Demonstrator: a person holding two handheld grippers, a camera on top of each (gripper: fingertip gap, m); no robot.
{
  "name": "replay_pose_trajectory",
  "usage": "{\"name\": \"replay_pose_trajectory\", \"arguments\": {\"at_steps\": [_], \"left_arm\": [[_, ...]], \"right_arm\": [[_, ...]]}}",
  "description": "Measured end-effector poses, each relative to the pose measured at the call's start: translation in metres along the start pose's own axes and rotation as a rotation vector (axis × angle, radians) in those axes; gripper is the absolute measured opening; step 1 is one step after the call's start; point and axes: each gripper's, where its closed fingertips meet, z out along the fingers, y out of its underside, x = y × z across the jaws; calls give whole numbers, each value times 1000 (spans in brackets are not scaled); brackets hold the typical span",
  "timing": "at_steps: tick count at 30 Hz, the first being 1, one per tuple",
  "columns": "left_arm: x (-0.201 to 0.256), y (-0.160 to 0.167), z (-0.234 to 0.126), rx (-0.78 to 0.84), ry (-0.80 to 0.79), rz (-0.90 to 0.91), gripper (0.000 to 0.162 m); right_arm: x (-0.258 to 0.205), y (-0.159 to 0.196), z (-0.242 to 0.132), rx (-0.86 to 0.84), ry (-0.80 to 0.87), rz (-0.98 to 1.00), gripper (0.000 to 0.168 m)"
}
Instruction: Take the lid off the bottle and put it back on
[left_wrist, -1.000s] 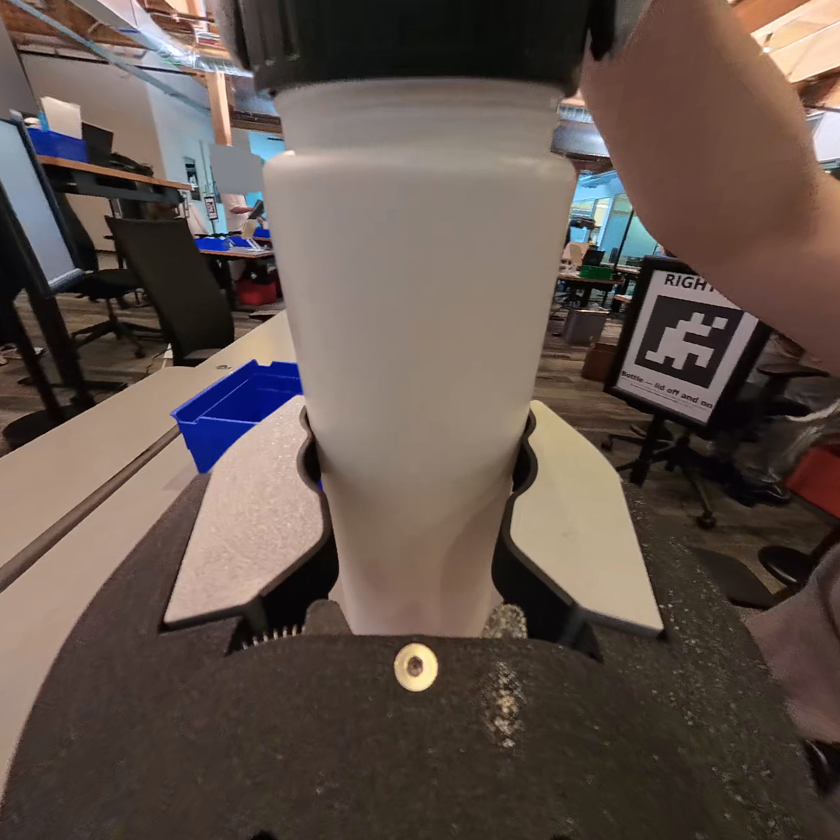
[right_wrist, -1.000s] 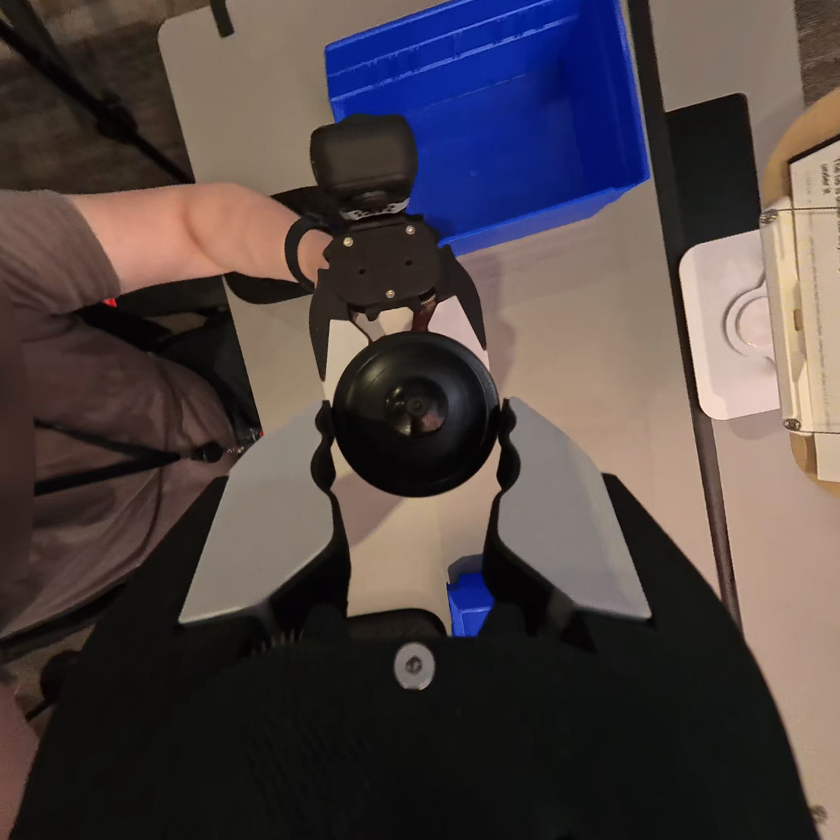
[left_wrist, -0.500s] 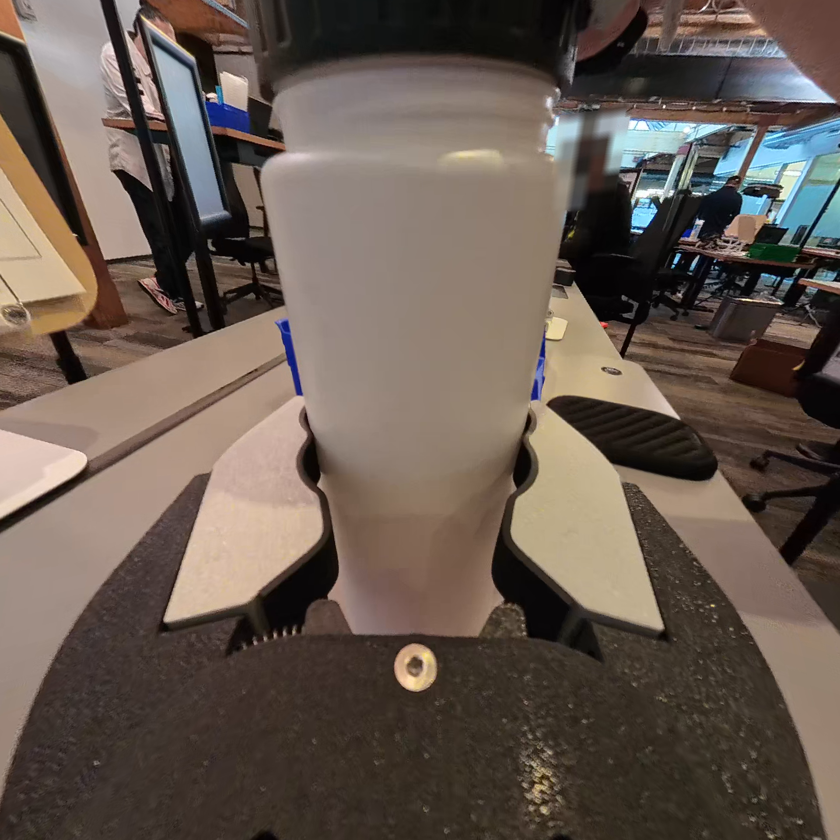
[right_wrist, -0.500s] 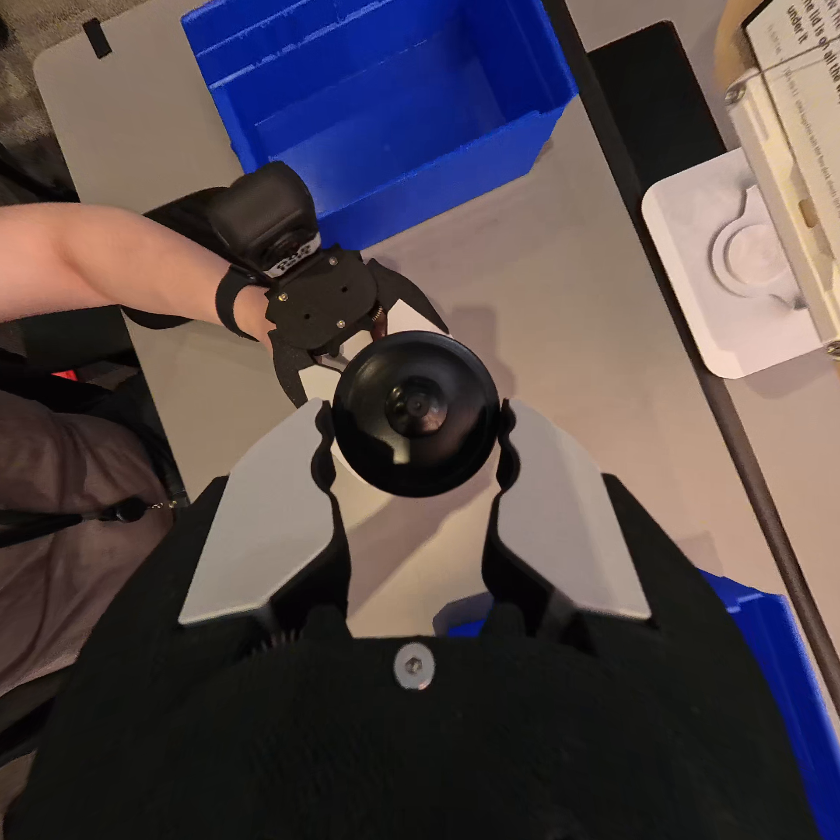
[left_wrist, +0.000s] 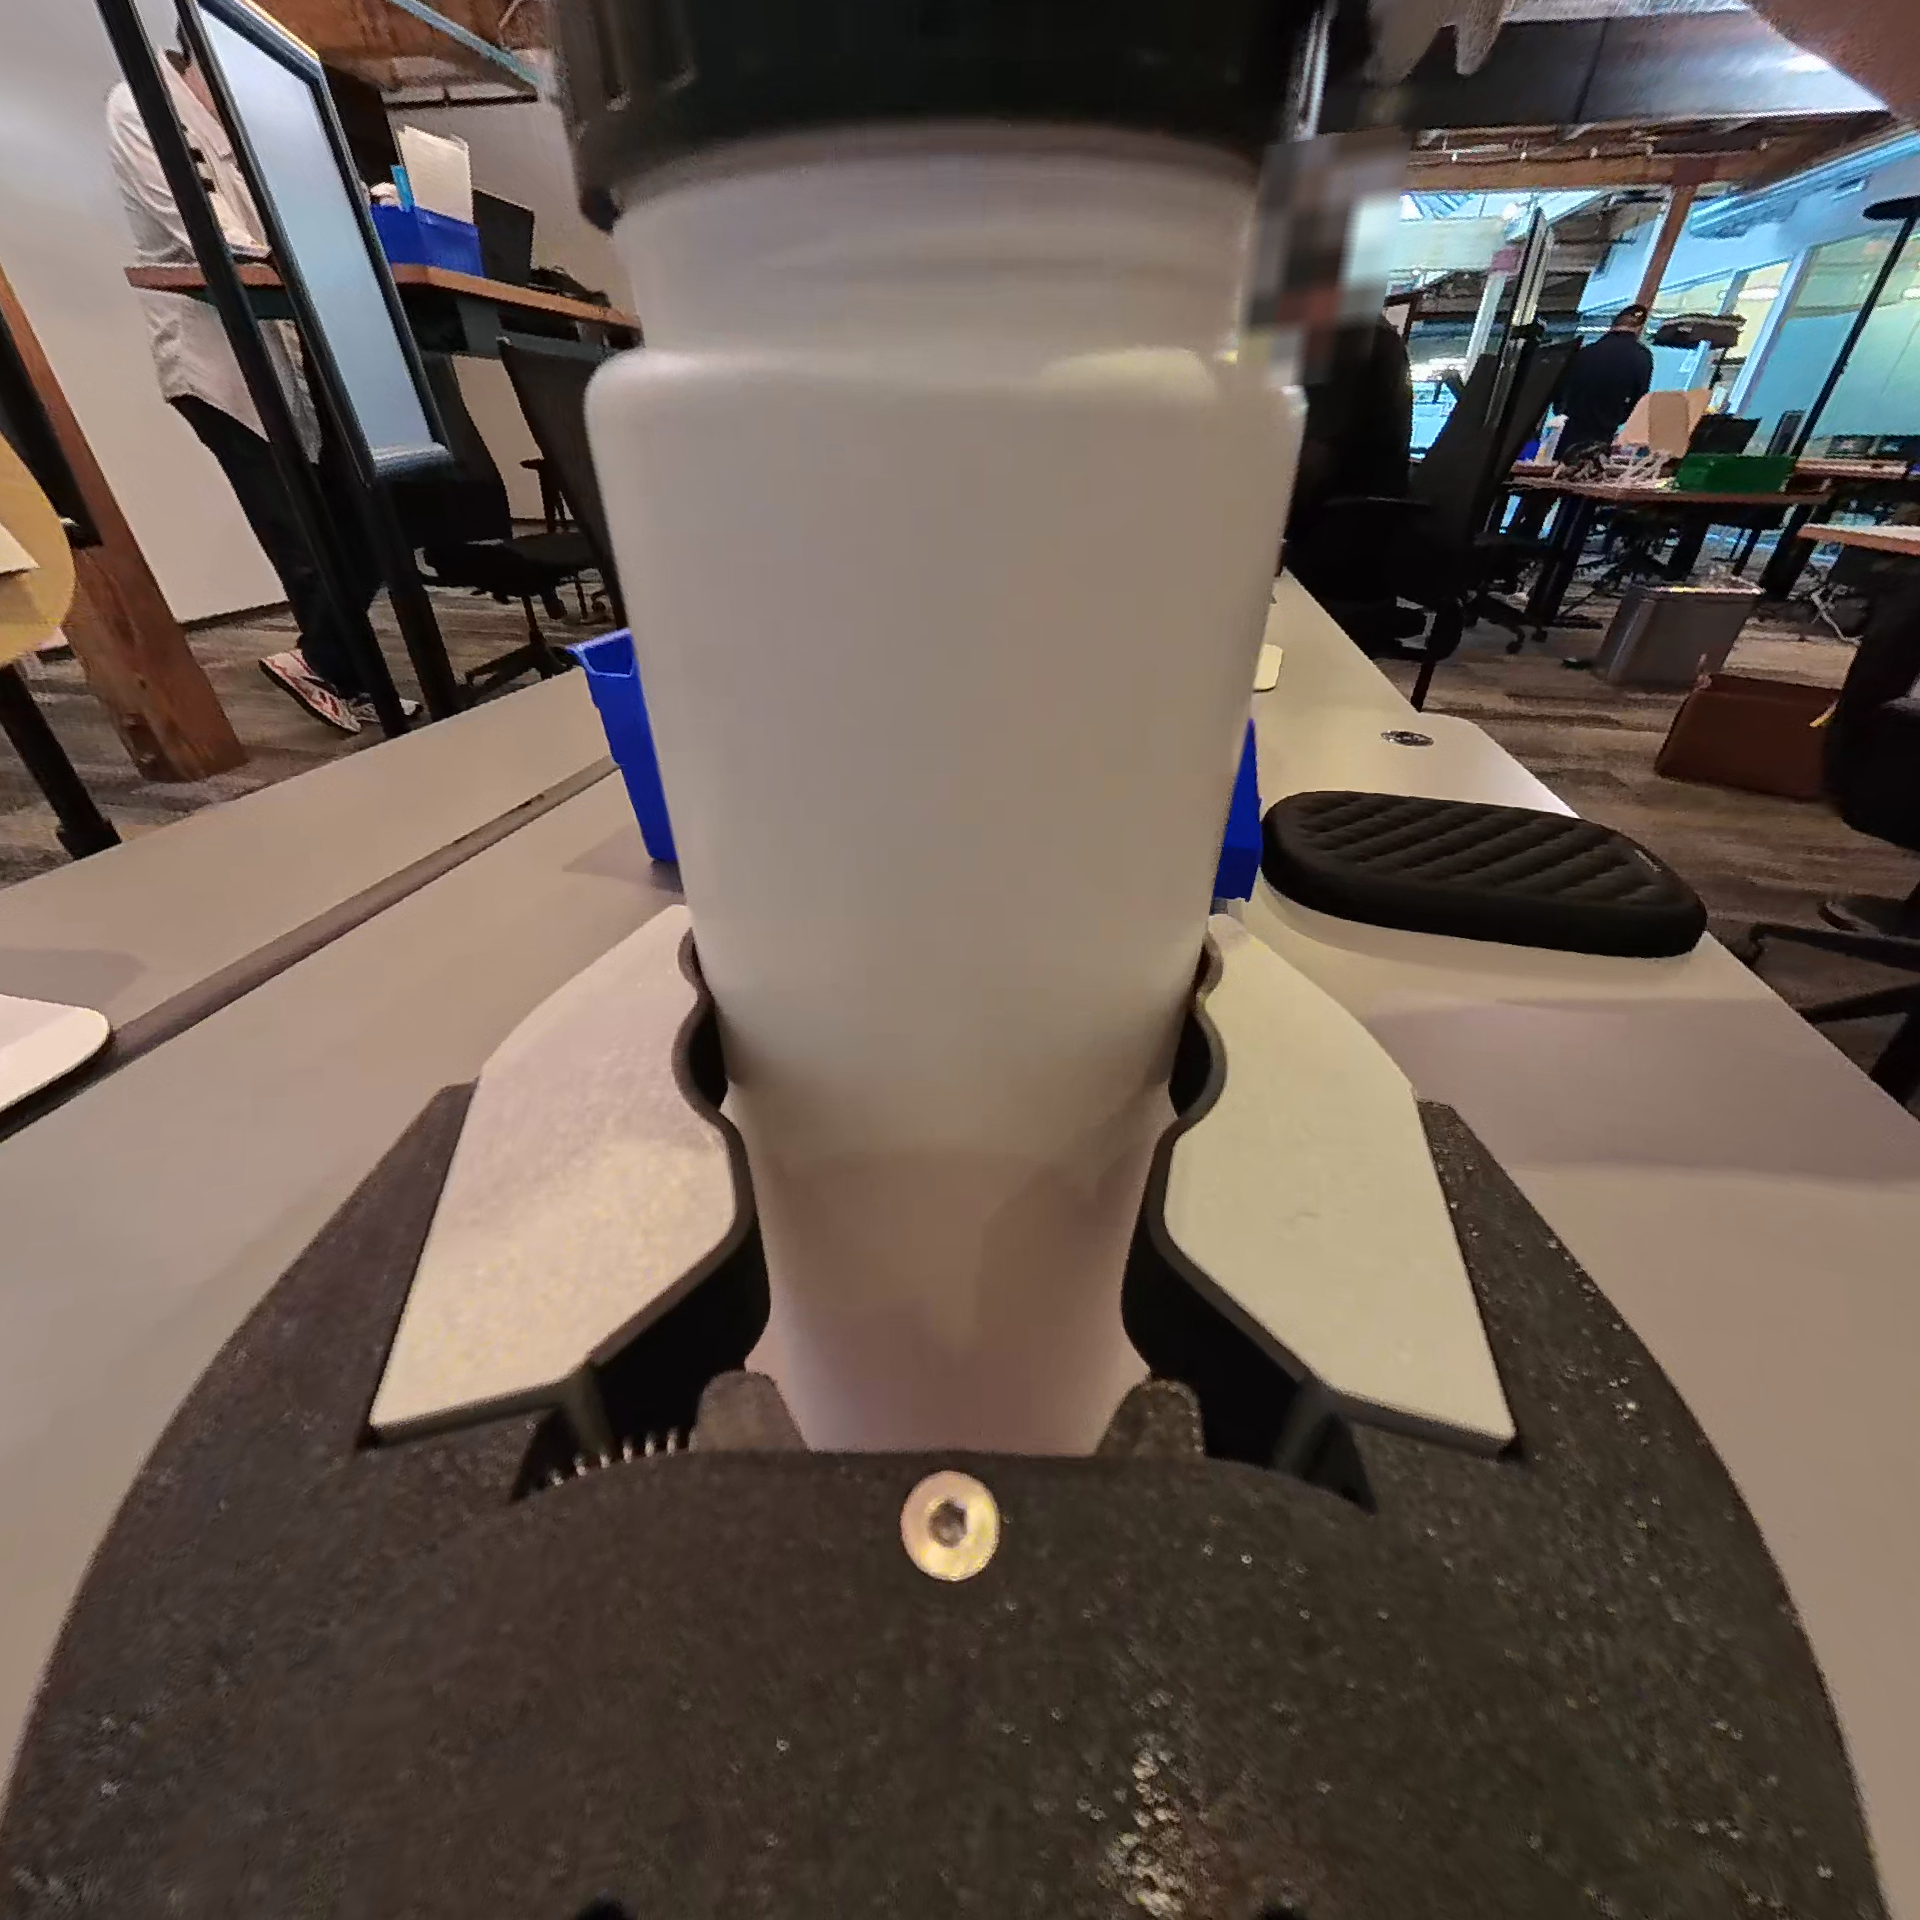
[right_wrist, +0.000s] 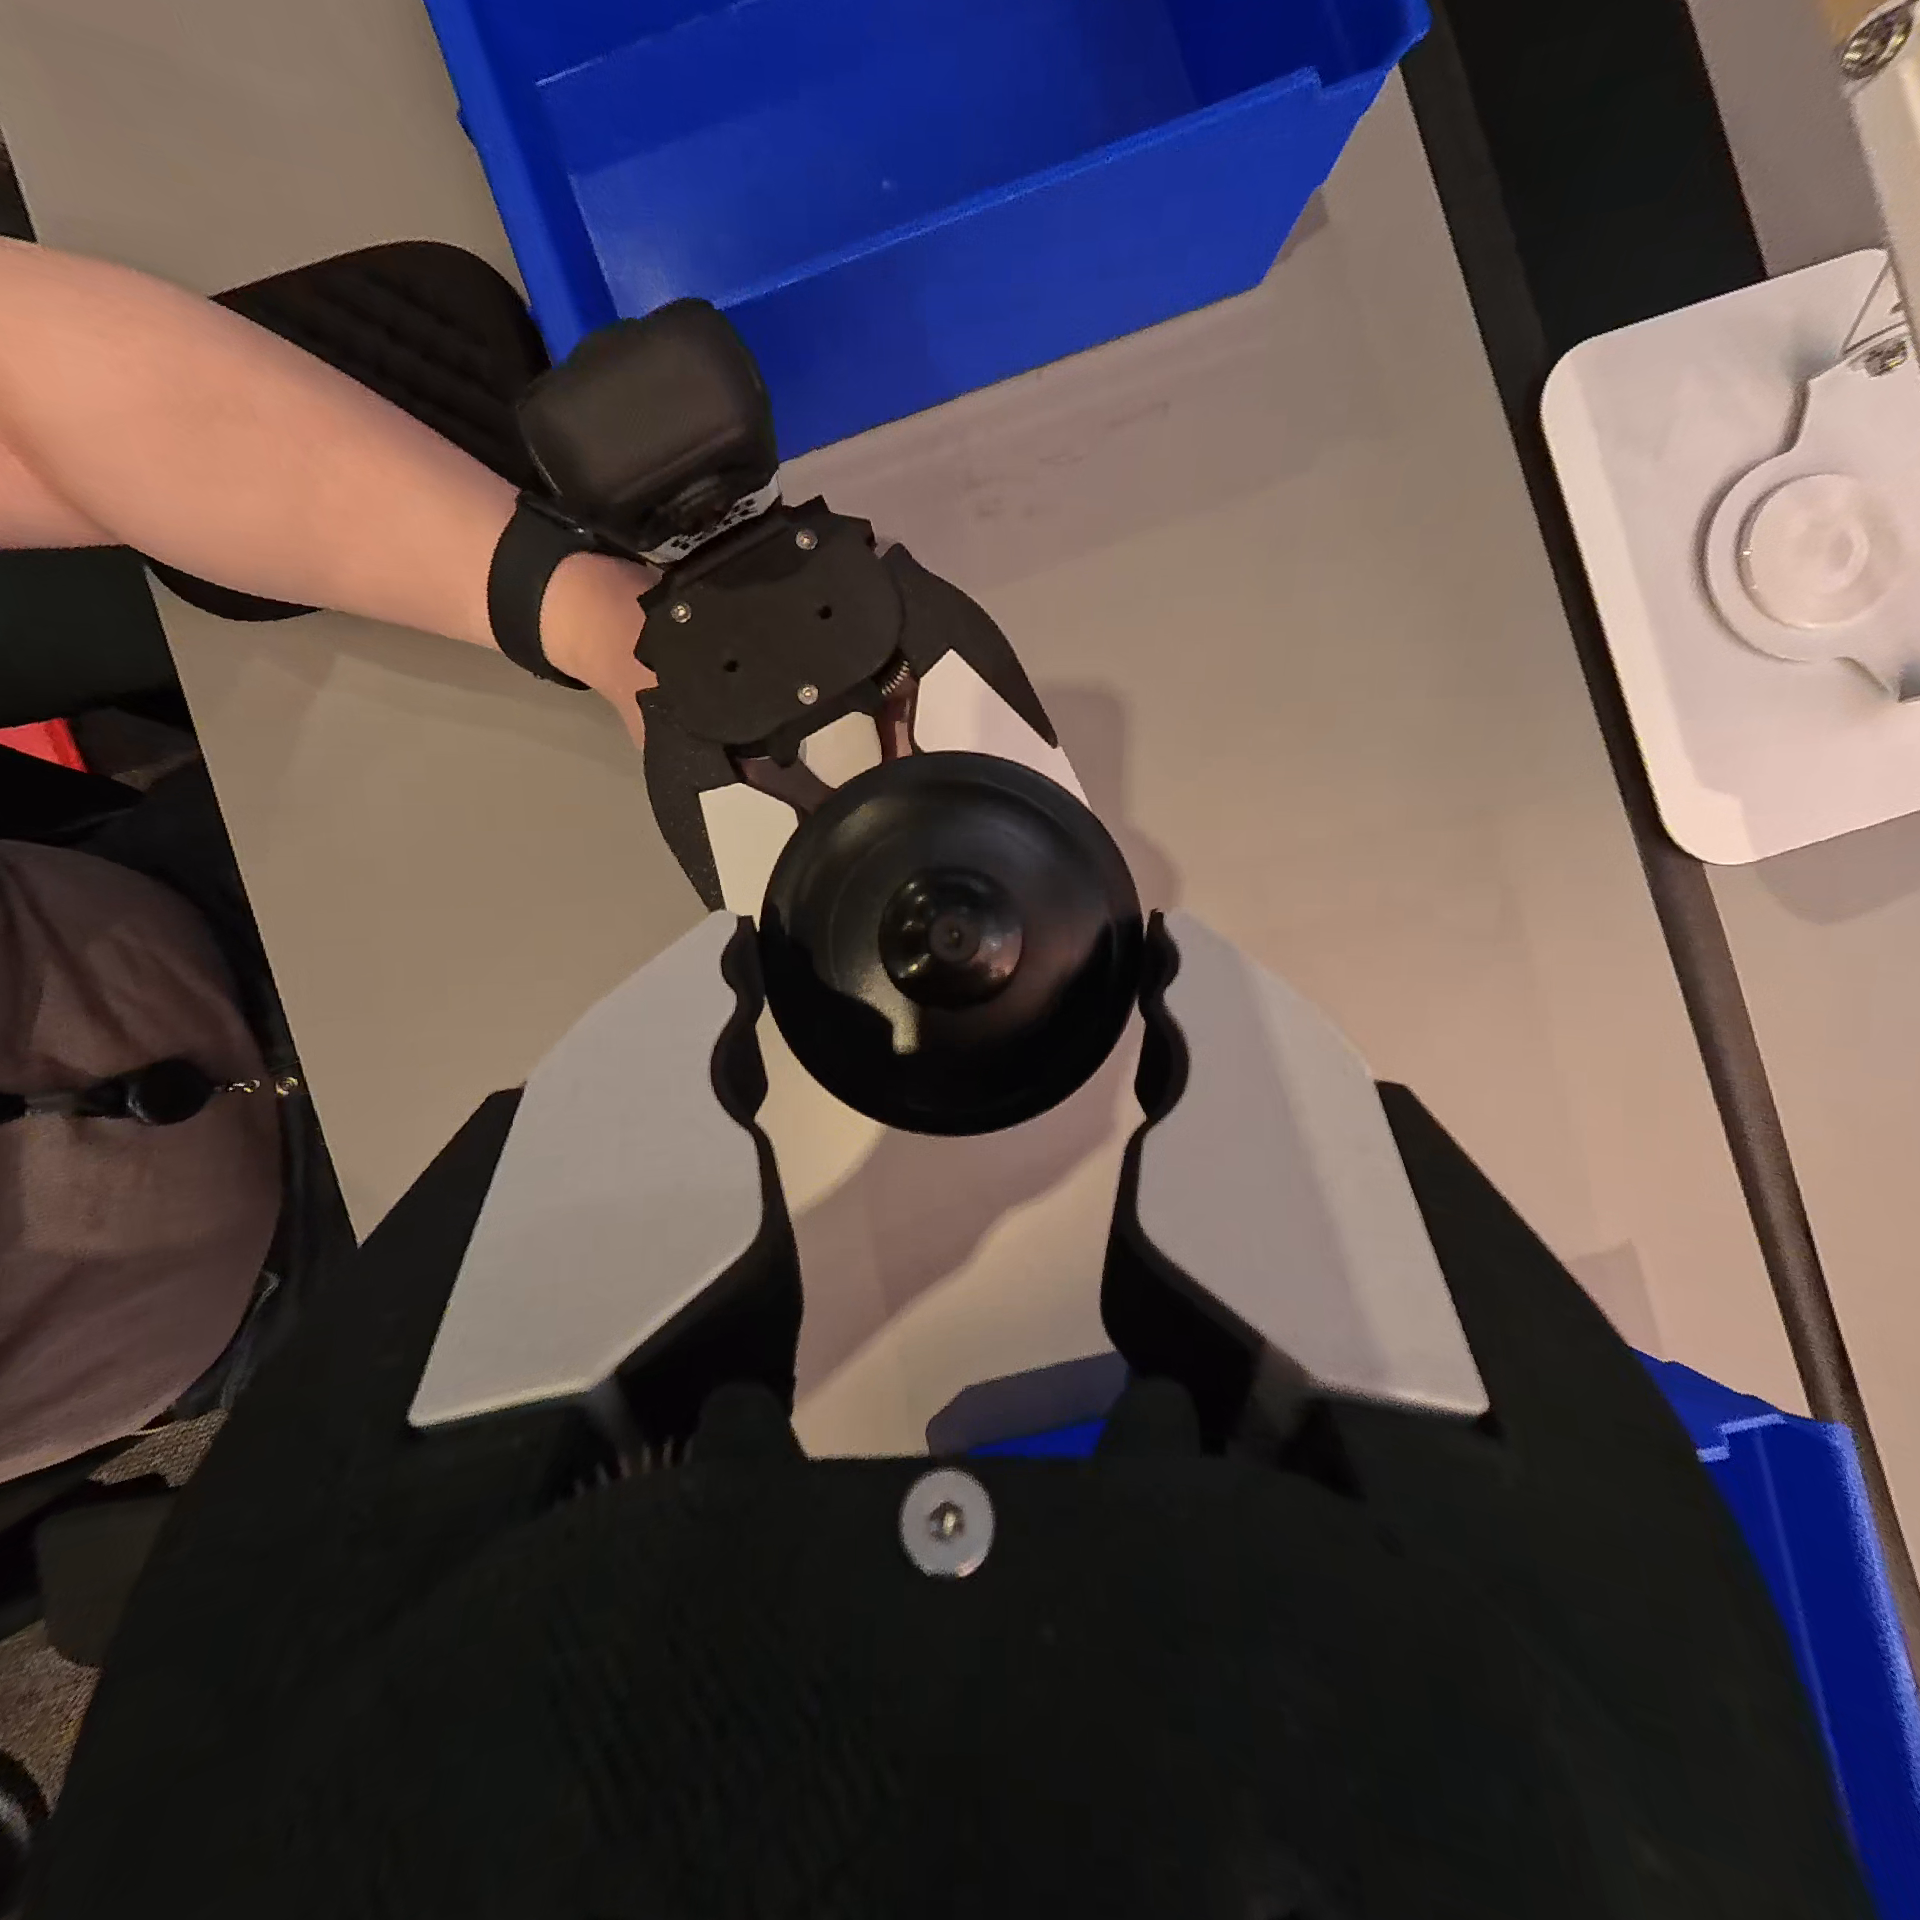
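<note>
Left gripper (left_wrist: 951, 1023) clamped the white bottle (left_wrist: 940, 644) upright; right gripper (right_wrist: 948, 961) clamped its black lid (right_wrist: 945, 940); blue bin (right_wrist: 935, 208) at 12 o'clock.

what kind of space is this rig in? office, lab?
Most likely an open-plan office or lab workspace. The left wrist view shows rows of desks with black office chairs and exposed ceiling beams. Blue parts bins on the grey table suggest a workbench setup.

Open-plan office; rows of desks (left_wrist: 1621, 499); office chairs (left_wrist: 520, 520); exposed ceiling beams (left_wrist: 1662, 156)
</note>
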Motion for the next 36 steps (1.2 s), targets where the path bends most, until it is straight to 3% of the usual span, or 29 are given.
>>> {"name": "replay_pose_trajectory", "arguments": {"at_steps": [11, 18, 28, 36], "left_arm": [[7, 1, -4, 13, 42, 24, 85], [11, 1, -3, 14, 70, 28, 85], [14, 2, -2, 4, 88, 27, 85], [14, 2, -1, -13, 75, 28, 85]], "right_arm": [[-9, 0, 0, 10, 11, -71, 72], [-12, 5, -2, -8, -95, -117, 72], [-13, 14, -1, -197, -69, -409, 73], [-12, 23, 1, -249, -55, -241, 75]]}}
